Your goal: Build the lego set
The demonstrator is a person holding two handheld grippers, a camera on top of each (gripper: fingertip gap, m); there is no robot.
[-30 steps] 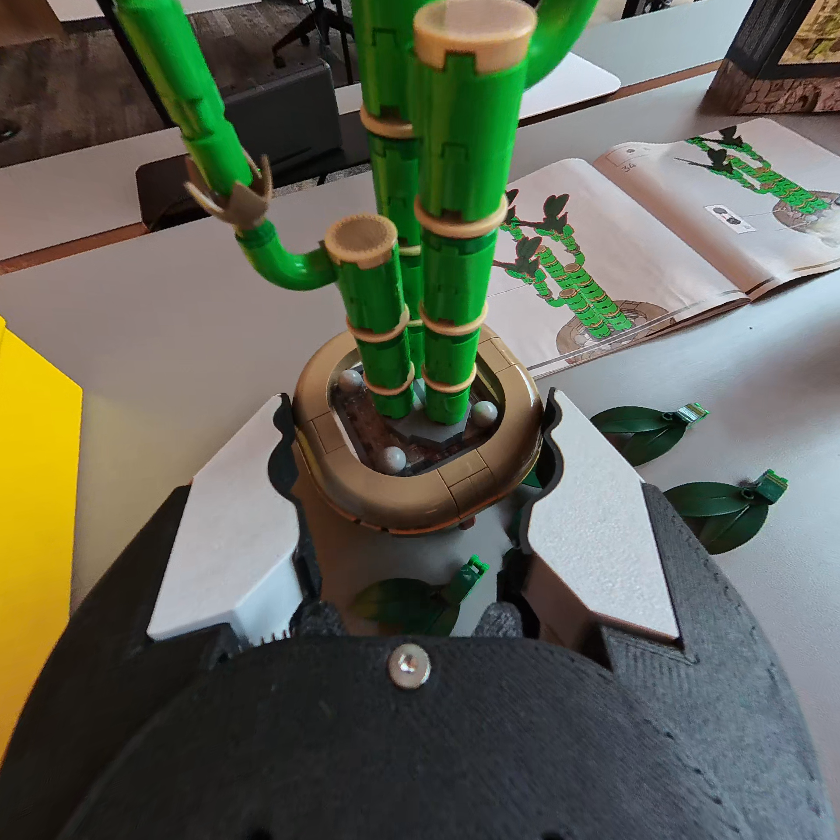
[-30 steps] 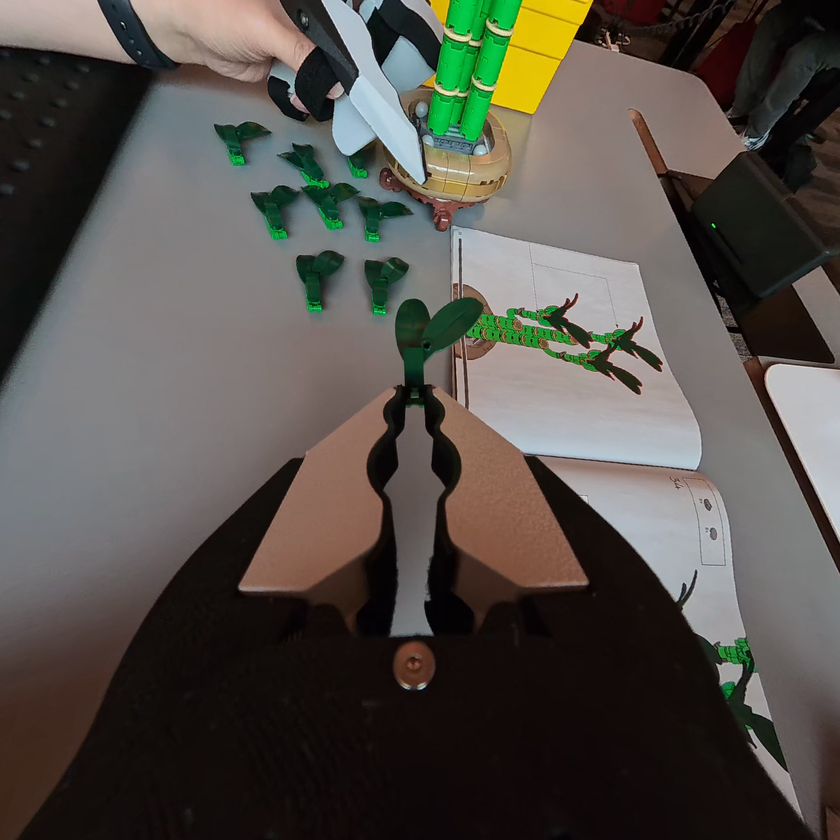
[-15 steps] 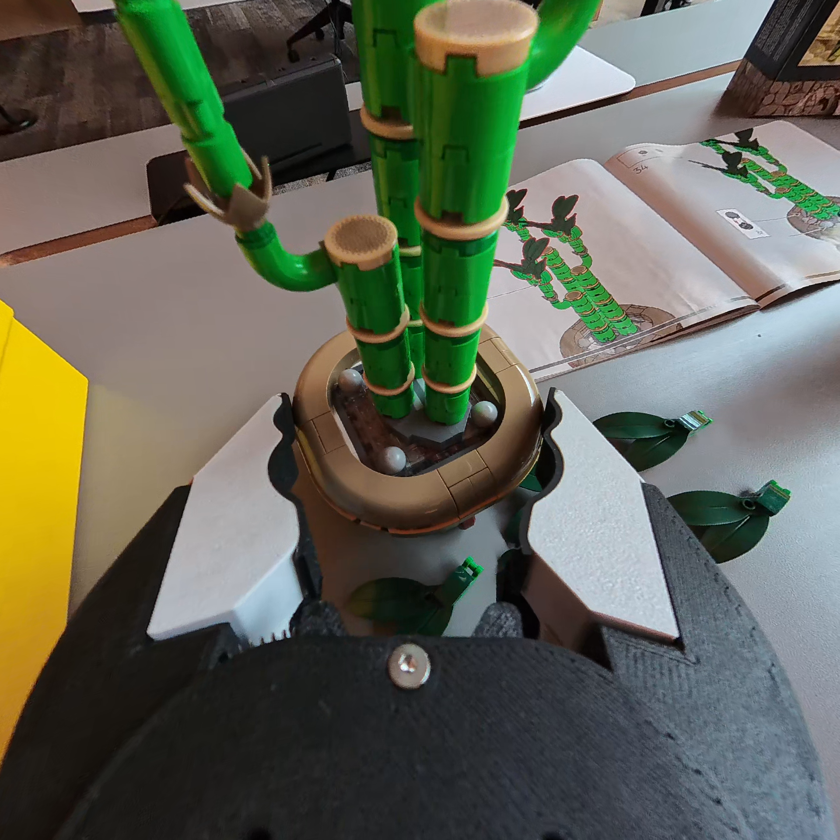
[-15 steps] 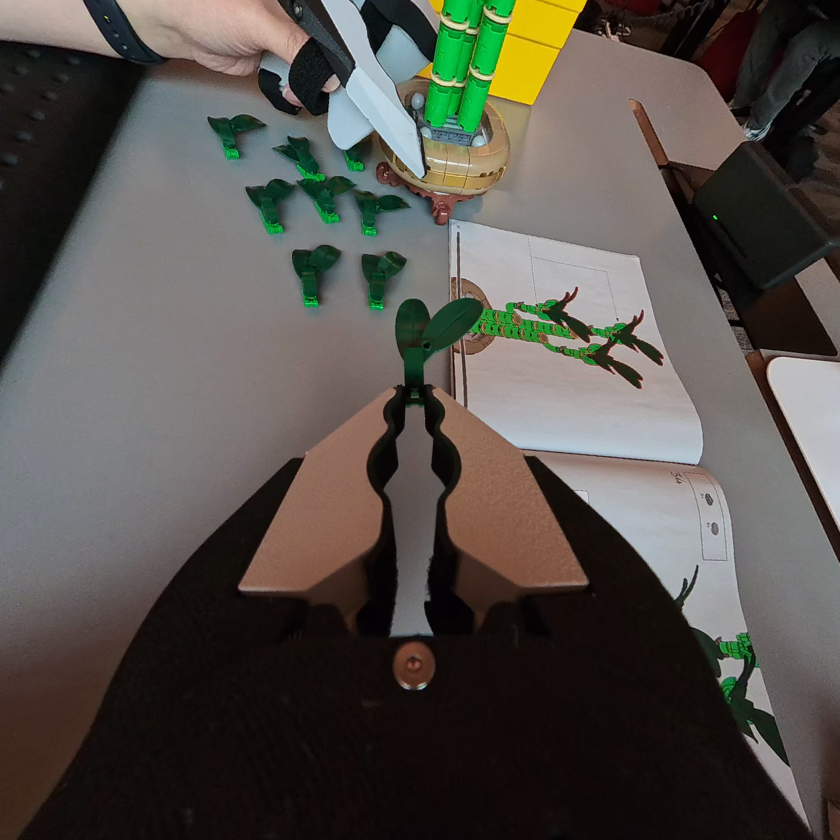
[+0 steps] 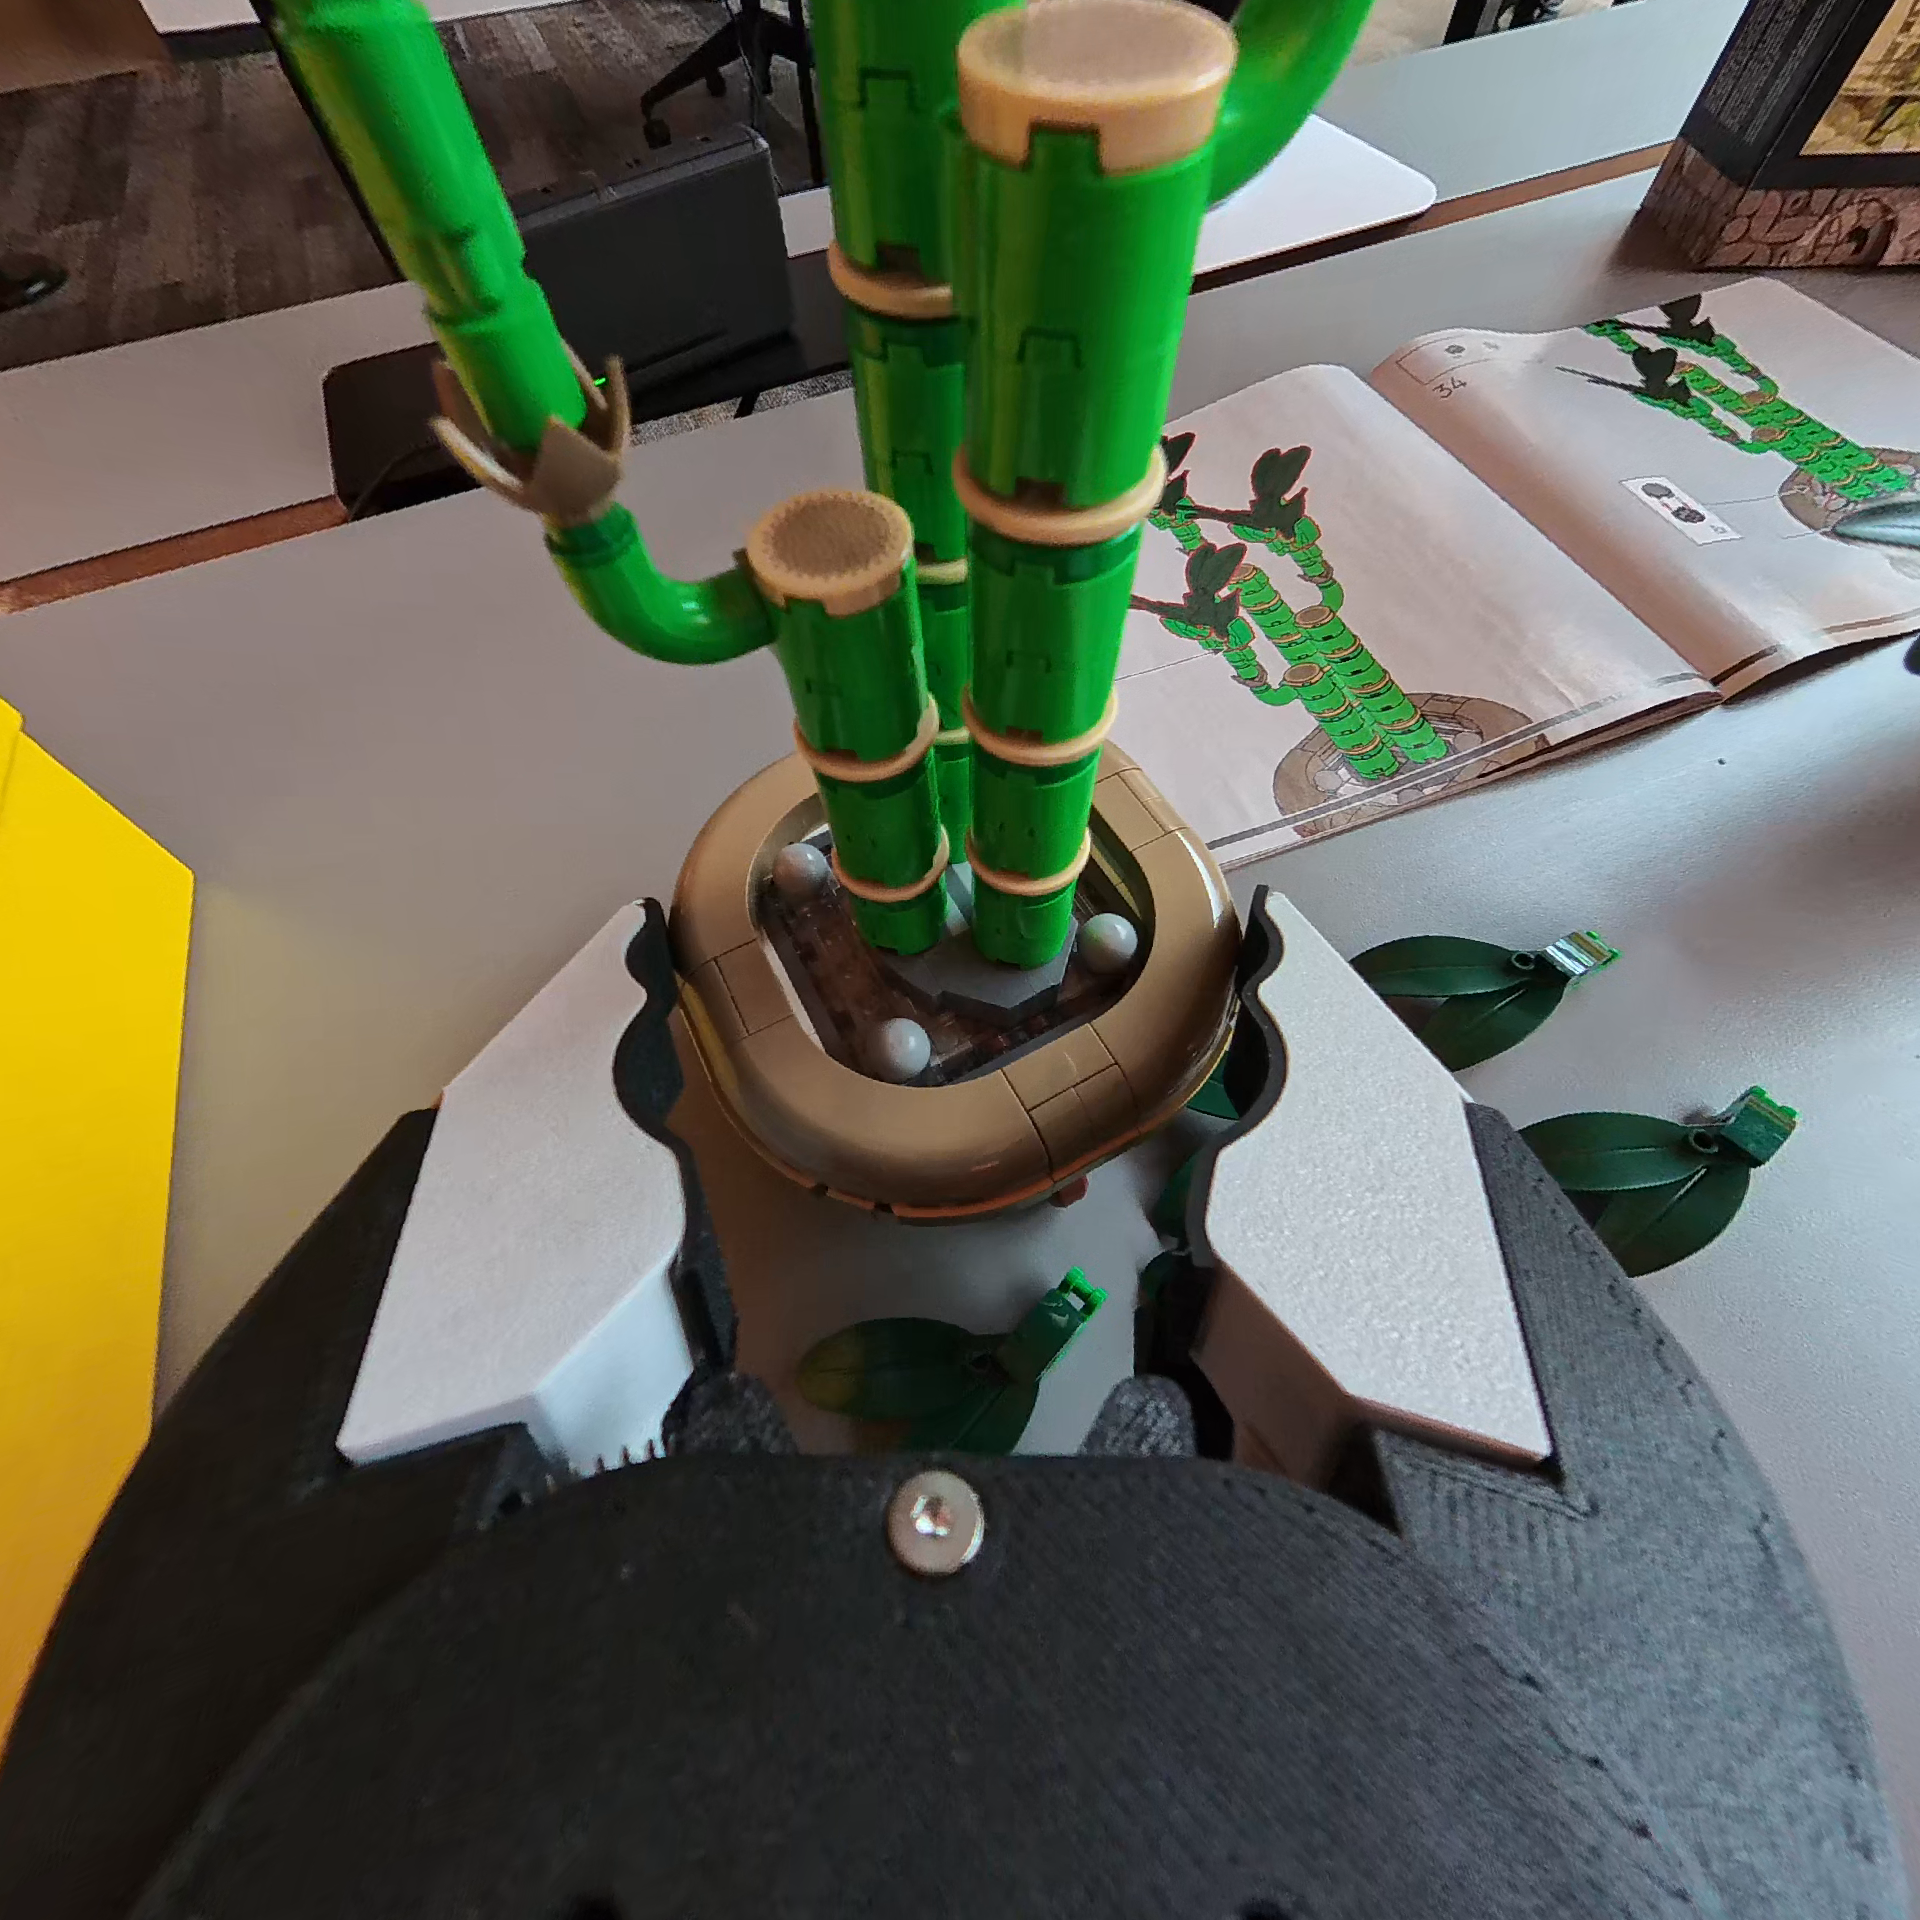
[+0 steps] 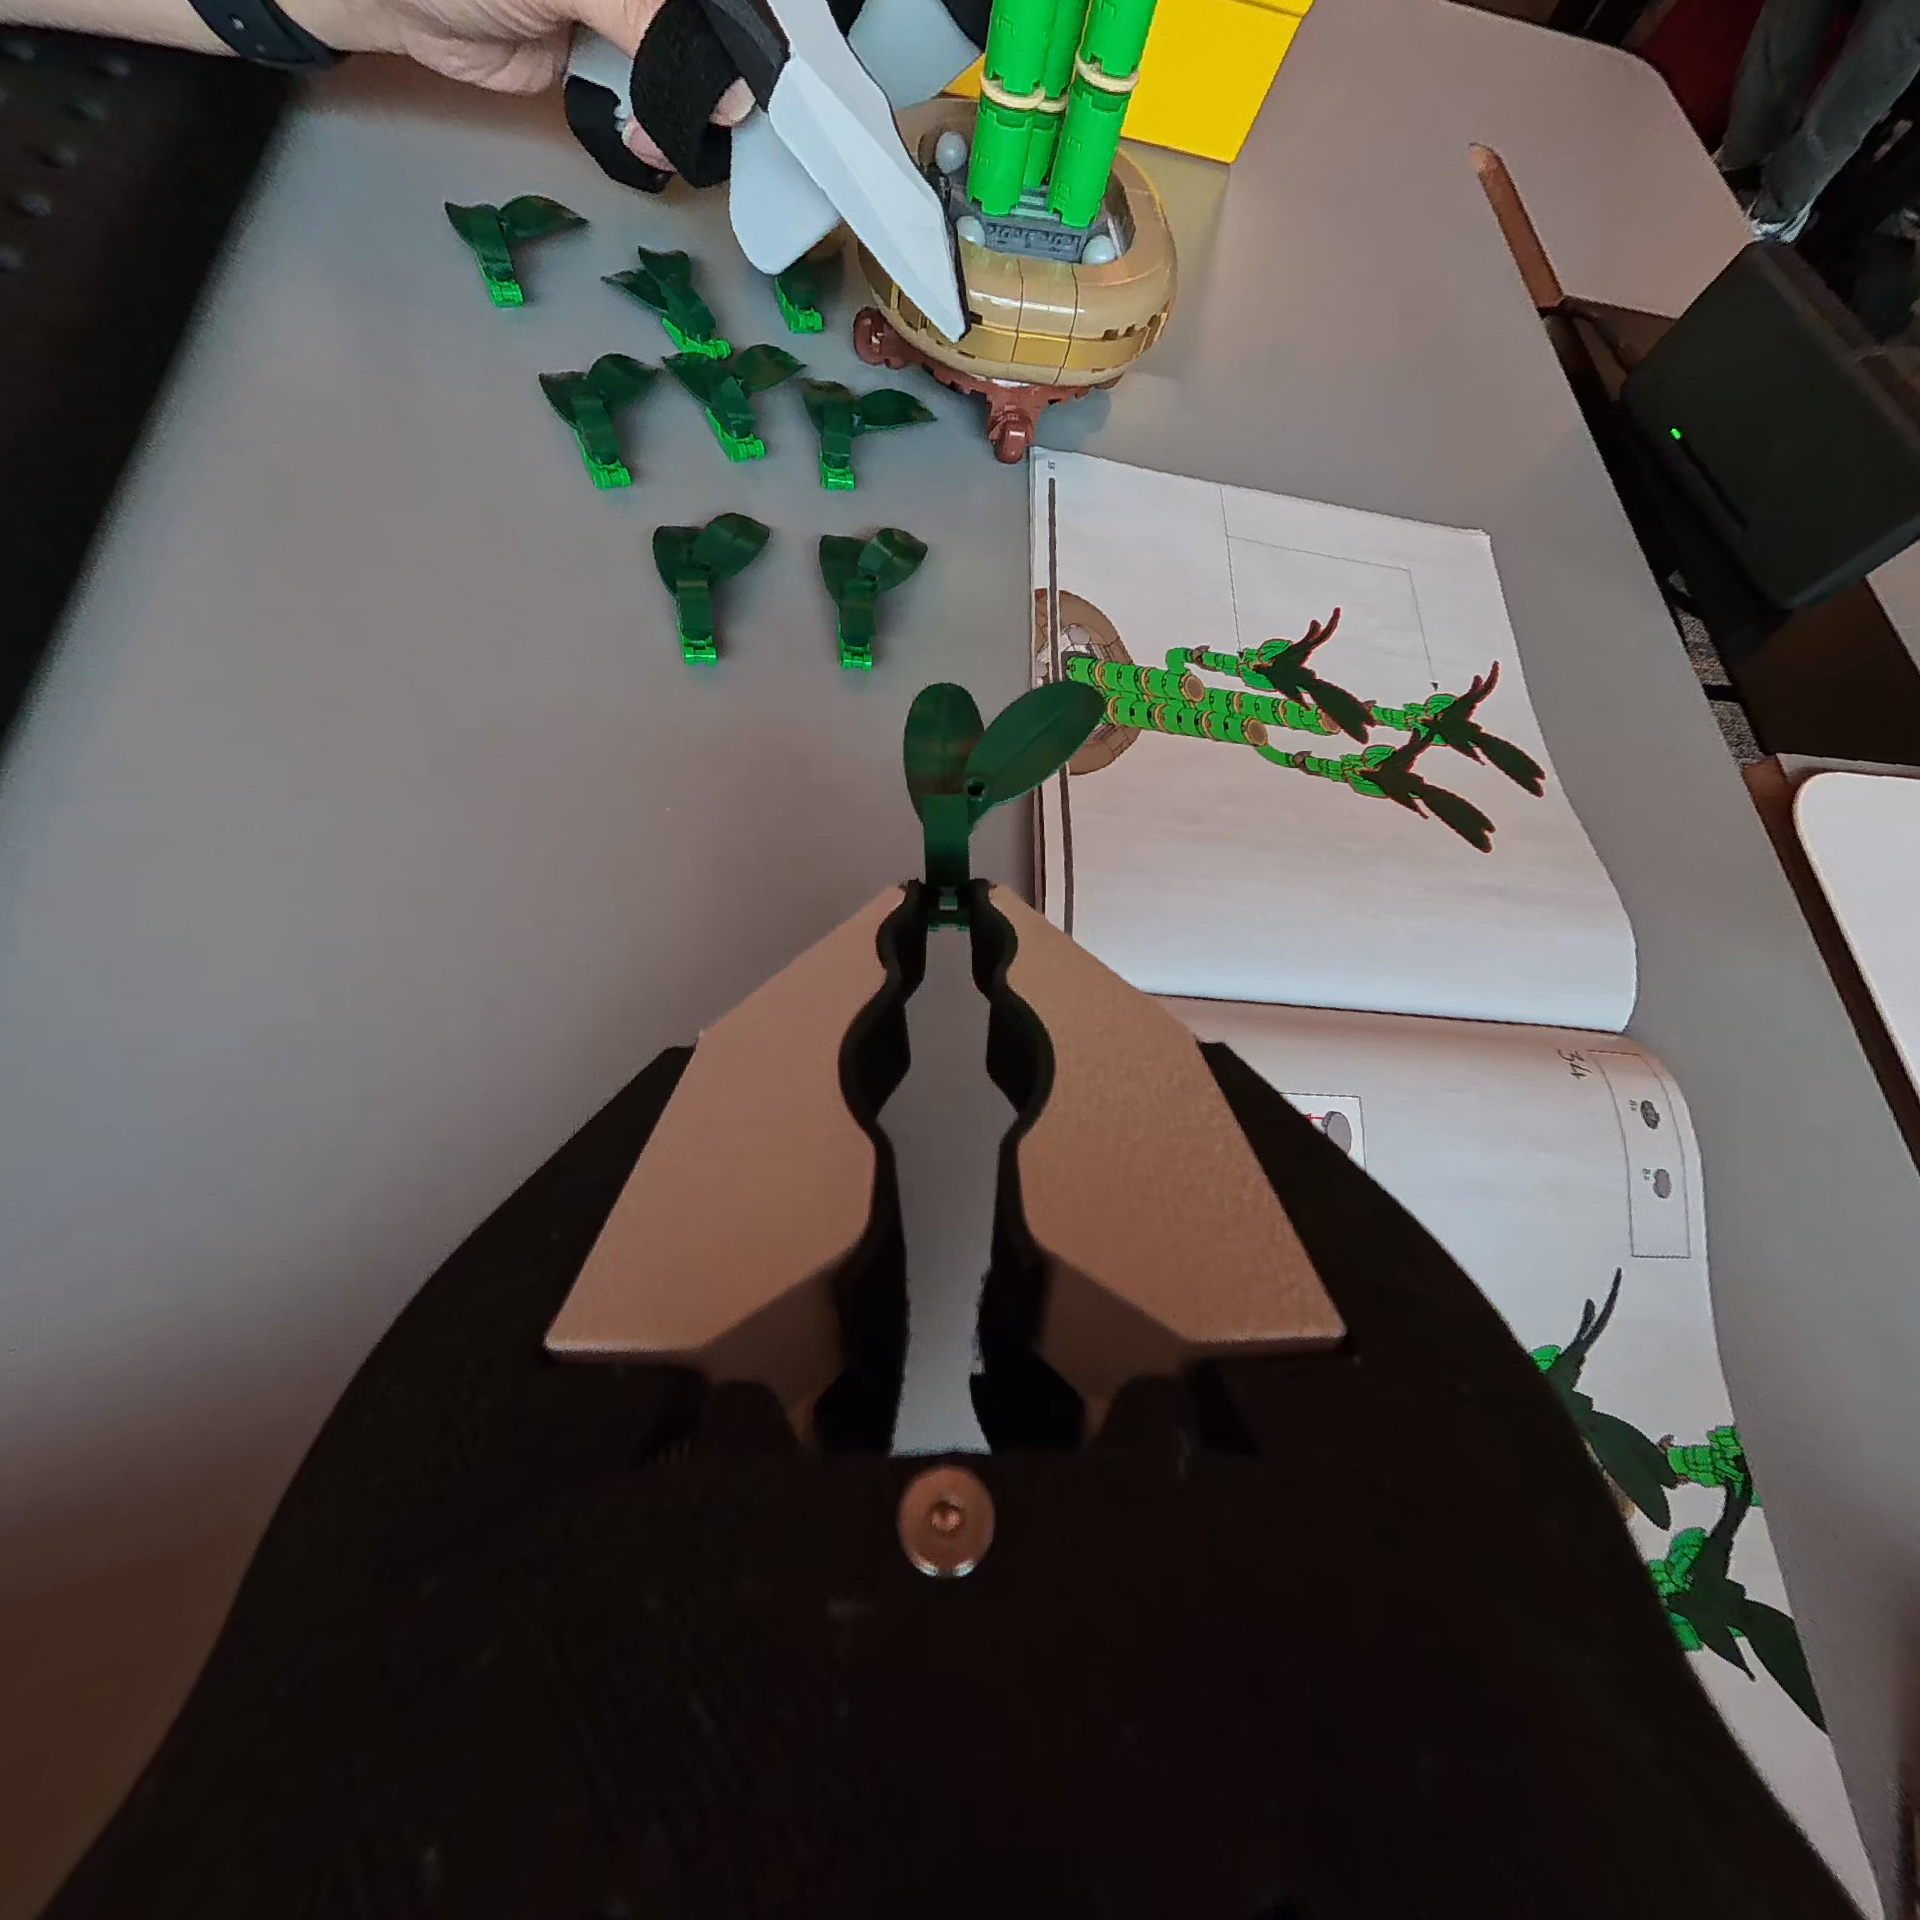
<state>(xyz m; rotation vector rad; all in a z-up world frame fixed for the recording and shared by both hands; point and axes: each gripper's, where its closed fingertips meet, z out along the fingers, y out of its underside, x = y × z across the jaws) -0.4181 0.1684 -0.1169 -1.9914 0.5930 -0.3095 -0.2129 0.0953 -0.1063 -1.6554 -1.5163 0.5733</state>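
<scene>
The left gripper (image 5: pixel 940 1023) has its fingers spread wide around the tan pot (image 5: pixel 956 1122) of the bamboo model; both fingertips (image 5: pixel 1262 935) stand at the pot's sides, though contact cannot be confirmed from this angle. Three green bamboo stalks (image 5: pixel 1049 540) rise upright from the pot, directly ahead of this gripper. A yellow box (image 5: pixel 73 1091) lies to its left, leaving a strip of bare grey table (image 6: pixel 312 831) between. The open instruction booklet (image 5: pixel 1455 582) lies ahead and to its right.

In the right wrist view, the person's hand (image 6: pixel 499 42) grips the left tool from the far left, wrist roughly level, with a dark band at the wrist.

The right gripper (image 6: pixel 943 904) is closed to a narrow gap, pinching the bright green clip end of a two-leaf piece (image 6: pixel 977 748), which stands upright beyond the fingertips, clear of the table. Nine loose leaf pieces (image 6: pixel 707 582) lie ahead and to the left of this gripper, between it and the pot. The booklet edge runs just right of its tips. Broad bare table surface extends to its left.
</scene>
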